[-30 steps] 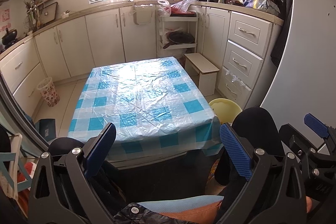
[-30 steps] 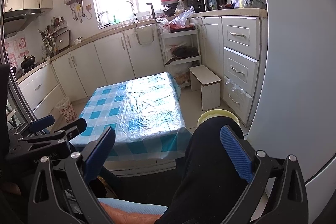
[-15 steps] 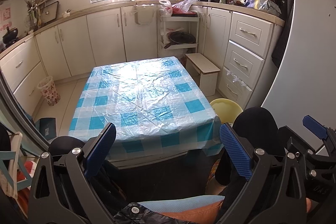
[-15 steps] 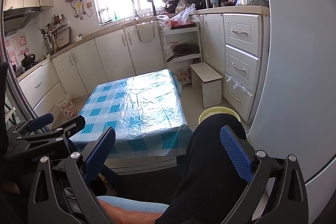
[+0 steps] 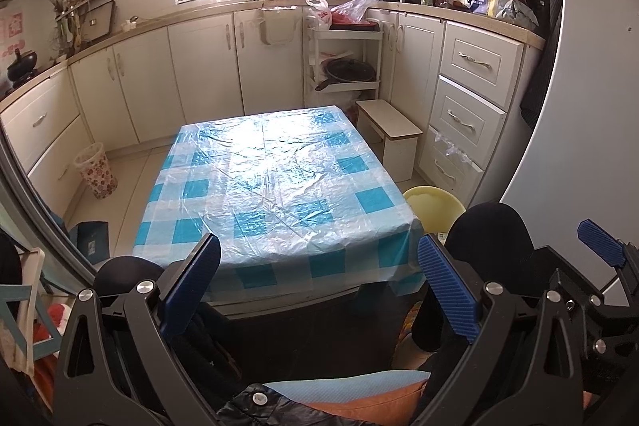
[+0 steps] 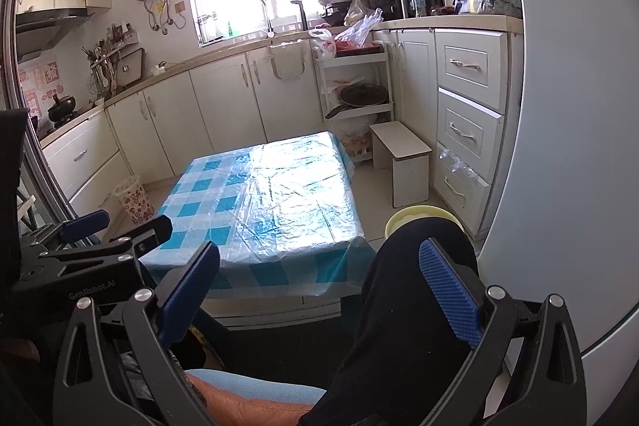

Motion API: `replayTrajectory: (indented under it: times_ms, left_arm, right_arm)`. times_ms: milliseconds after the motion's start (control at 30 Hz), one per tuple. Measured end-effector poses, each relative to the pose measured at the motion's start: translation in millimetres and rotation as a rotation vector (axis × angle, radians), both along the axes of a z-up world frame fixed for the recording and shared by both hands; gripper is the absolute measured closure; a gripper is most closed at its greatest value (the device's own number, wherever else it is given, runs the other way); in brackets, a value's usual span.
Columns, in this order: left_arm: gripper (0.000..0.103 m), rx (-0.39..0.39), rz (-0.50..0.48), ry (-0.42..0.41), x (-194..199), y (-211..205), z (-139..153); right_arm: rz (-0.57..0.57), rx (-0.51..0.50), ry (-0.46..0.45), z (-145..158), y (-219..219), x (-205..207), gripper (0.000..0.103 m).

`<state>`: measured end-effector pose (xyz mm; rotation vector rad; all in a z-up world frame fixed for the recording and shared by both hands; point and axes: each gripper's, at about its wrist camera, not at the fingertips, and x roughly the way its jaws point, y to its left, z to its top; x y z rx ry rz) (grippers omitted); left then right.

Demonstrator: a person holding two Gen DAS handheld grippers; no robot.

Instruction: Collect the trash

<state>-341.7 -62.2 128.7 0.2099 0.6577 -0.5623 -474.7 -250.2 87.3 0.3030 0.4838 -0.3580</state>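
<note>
Both grippers agape, left gripper [image 5: 319,290], right gripper [image 6: 319,290], checked table [image 5: 275,182]

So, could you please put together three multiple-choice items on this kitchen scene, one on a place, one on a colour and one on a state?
1. Where does the floral wastebasket stand?
A. On the floor by the cabinets
B. On the table
C. On the white stool

2. What colours is the checked tablecloth?
A. Red and yellow
B. Blue and white
C. Green and black

3. How do the left gripper and right gripper stand?
A. Both open, holding nothing
B. Both shut on trash
C. One holds a cup

Answers: 1 A, it sits on the tiles; 2 B, blue squares show on white; 3 A, the blue pads stand wide apart.
</note>
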Motion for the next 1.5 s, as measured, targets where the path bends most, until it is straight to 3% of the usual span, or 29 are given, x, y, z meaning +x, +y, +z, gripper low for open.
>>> replayTrajectory:
  times_ms: [233,1500]
  left_arm:
    - [0.008,0.001,0.001,0.0,-0.7,0.4,-0.5]
    - [0.008,-0.002,0.008,0.013,3.3,4.0,-6.7]
  right_arm:
    - [0.03,-0.005,-0.024,1.1,3.3,-1.3,0.007]
    - [0.006,0.006,0.045,-9.5,-0.6,7.6,0.007]
